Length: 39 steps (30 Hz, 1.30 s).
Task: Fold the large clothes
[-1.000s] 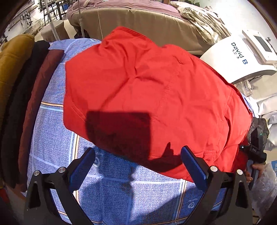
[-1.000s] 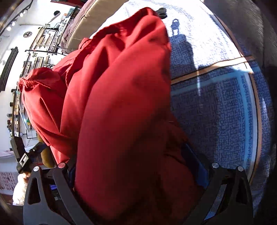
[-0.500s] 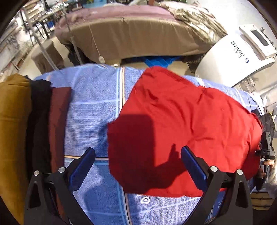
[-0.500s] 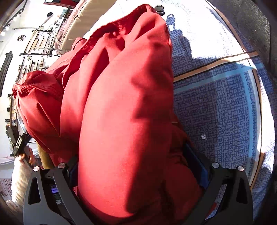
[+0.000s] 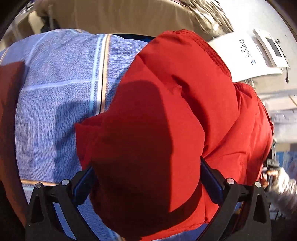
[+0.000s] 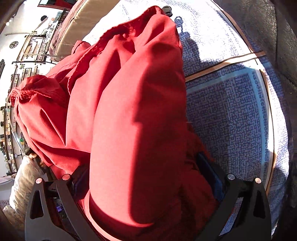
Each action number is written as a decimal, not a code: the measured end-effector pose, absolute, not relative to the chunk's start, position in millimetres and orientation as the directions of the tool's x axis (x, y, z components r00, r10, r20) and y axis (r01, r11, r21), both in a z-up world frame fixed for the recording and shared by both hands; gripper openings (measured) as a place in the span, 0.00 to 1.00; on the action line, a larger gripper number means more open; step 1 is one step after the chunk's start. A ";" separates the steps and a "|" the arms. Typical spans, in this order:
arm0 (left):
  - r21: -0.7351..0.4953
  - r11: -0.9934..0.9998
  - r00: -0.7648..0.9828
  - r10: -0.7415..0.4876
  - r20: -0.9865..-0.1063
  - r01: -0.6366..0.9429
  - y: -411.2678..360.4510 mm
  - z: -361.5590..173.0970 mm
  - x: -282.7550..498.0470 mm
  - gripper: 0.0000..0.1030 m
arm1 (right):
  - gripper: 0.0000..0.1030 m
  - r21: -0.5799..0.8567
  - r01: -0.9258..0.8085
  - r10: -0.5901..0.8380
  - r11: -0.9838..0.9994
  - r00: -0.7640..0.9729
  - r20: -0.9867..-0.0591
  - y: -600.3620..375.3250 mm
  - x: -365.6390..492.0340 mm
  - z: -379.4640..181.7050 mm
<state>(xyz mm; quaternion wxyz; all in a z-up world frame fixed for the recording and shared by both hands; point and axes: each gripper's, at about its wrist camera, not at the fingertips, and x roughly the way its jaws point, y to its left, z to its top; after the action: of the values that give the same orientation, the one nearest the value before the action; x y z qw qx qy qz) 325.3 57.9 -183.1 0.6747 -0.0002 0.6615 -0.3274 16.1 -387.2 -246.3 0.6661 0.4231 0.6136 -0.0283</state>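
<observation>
So the red garment [image 5: 167,111] is bunched up in a thick roll on top of the blue patterned bedsheet [image 5: 55,92], and both grippers are buried in it. The left gripper [image 5: 146,178] has its blue-padded fingers [image 5: 209,178] spread wide, with a fat fold of red cloth filling the whole gap between them; can't tell if it's actually squeezing or just sitting around it. Same deal on the right gripper [image 6: 146,178]: jaws wide apart, a big puffy fold of the garment [image 6: 130,120] stuffed between the fingers and spilling over the left one, so whether there's a real grip there is anyone's guess. Beyond the garment's far edge in the left wrist view sits a white machine [image 5: 250,55], and a beige mattress [image 5: 120,16] lies past the bedsheet.
</observation>
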 end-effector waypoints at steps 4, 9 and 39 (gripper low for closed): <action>-0.398 0.721 -0.102 -0.418 -0.903 0.567 45.9 -180.5 339.3 0.96 | 0.96 0.520 0.564 0.483 0.642 0.229 -0.845 -384.7 20.5 -244.4; -0.470 0.649 -0.184 -0.460 -0.869 0.598 22.6 -204.6 359.9 0.96 | 0.96 0.507 0.574 0.474 0.643 0.222 -0.852 -387.5 28.6 -244.4; -0.643 0.631 -0.060 -0.692 -0.719 0.433 65.4 -105.3 267.9 0.32 | 0.21 0.576 0.506 0.416 0.642 0.401 -0.816 -348.7 22.2 -148.1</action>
<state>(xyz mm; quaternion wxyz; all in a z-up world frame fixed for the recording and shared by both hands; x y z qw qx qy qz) 267.9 65.4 -105.3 0.6769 -0.1083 0.5978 -0.4155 22.2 -348.7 -148.1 0.7231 0.4217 0.5462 -0.0311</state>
